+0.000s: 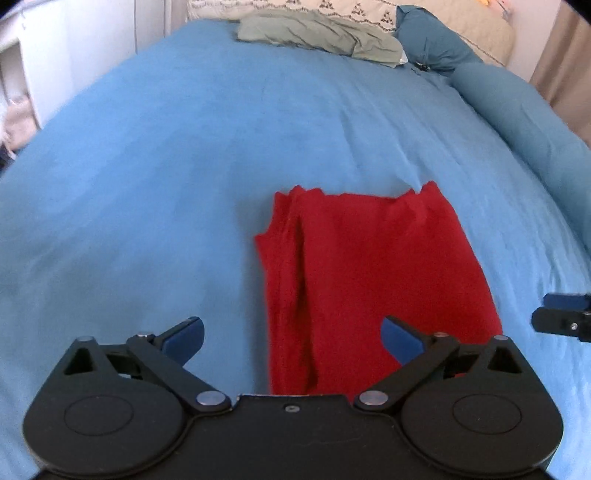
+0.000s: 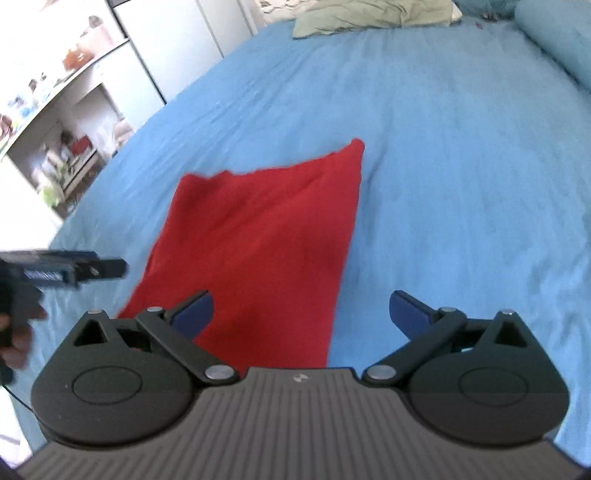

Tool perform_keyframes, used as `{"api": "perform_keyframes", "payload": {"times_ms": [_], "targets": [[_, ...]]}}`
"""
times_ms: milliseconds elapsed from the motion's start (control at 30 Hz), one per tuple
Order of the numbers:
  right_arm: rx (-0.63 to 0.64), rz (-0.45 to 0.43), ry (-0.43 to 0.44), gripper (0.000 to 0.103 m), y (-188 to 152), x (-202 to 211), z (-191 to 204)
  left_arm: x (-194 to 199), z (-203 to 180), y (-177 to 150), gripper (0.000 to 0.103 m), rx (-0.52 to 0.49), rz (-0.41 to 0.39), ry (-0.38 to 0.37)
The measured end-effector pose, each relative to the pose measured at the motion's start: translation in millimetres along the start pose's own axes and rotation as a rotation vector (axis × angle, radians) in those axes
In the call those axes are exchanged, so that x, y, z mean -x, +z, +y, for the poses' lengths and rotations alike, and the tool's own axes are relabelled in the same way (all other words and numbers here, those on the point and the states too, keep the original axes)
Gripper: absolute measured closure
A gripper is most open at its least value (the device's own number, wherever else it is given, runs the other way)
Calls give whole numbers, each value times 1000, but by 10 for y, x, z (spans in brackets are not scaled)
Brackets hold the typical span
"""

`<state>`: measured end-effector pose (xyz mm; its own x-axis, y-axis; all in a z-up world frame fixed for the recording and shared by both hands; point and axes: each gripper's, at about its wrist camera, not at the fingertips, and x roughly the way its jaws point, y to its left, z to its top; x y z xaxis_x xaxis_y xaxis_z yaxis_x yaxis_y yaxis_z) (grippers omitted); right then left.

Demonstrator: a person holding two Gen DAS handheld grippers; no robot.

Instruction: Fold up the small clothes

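Observation:
A red garment (image 1: 365, 273) lies folded into a long rectangle on the blue bedsheet (image 1: 166, 184). It also shows in the right wrist view (image 2: 258, 243). My left gripper (image 1: 293, 338) is open and empty, held above the garment's near left edge. My right gripper (image 2: 301, 312) is open and empty above the garment's near right edge. The right gripper's tip (image 1: 561, 314) shows at the right edge of the left wrist view. The left gripper (image 2: 74, 271) shows at the left of the right wrist view, with the hand holding it.
A crumpled green garment (image 1: 321, 35) lies at the far end of the bed, also in the right wrist view (image 2: 373, 16). Blue pillows (image 1: 517, 110) line the right side. White shelves (image 2: 62, 122) with small items stand left of the bed.

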<state>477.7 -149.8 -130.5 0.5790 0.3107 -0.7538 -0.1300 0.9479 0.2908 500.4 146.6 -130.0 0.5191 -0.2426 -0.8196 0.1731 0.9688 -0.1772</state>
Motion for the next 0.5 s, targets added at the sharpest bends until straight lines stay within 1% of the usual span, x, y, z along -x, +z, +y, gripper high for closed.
{"api": "perform_keyframes", "payload": {"times_ms": [67, 100, 133, 200, 300, 367, 400, 467, 500], "targets": [[-51, 28, 4, 0, 147, -166, -102, -258, 82, 81, 0, 50, 50, -41], [-80, 43, 8, 0, 195, -256, -165, -350, 130, 104, 3, 71, 76, -53], [-111, 57, 12, 0, 225, -348, -223, -436, 161, 103, 8, 94, 99, -63], [-169, 86, 36, 0, 253, -537, -331, -541, 221, 85, 12, 127, 124, -89], [-205, 114, 55, 0, 240, -732, -412, -564, 191, 59, 13, 111, 121, -101], [-215, 149, 75, 8, 214, -839, -431, -614, 116, 75, 15, 85, 126, -96], [-224, 170, 89, 10, 194, -891, -442, -649, 81, 95, 17, 79, 130, -93], [-243, 182, 99, 13, 151, -957, -438, -672, 18, 109, 31, 66, 137, -103], [-240, 181, 101, 24, 145, -982, -421, -688, -16, 119, 43, 68, 142, -115]]}}
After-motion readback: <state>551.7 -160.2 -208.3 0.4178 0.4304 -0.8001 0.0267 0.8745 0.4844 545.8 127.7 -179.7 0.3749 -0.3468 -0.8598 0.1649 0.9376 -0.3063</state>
